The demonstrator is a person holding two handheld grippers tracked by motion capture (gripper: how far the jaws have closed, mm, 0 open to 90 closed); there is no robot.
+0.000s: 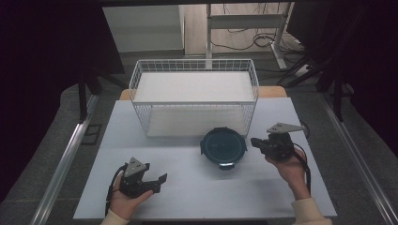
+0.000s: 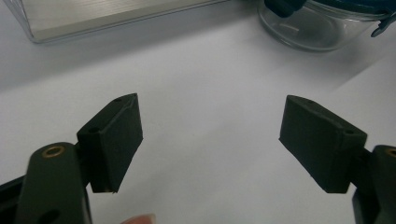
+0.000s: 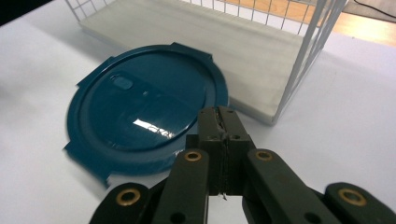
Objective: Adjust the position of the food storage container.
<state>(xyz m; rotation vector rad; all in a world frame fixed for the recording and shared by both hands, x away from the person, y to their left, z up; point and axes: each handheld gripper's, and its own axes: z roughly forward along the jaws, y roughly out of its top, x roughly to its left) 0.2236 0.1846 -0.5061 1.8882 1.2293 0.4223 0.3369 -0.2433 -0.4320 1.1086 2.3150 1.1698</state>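
Your right tongs [image 3: 223, 122] are shut empty beside the lid [image 3: 140, 116], left tongs [image 1: 155, 182] open: nudge it and the container [image 2: 322, 23] slides off the counter [image 1: 197, 187].

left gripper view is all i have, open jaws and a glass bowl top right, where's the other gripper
Observer: The right gripper is just right of the bowl, pointing at it.
Operator: holding anything
Observer: No, its jaws are shut together with nothing between them.
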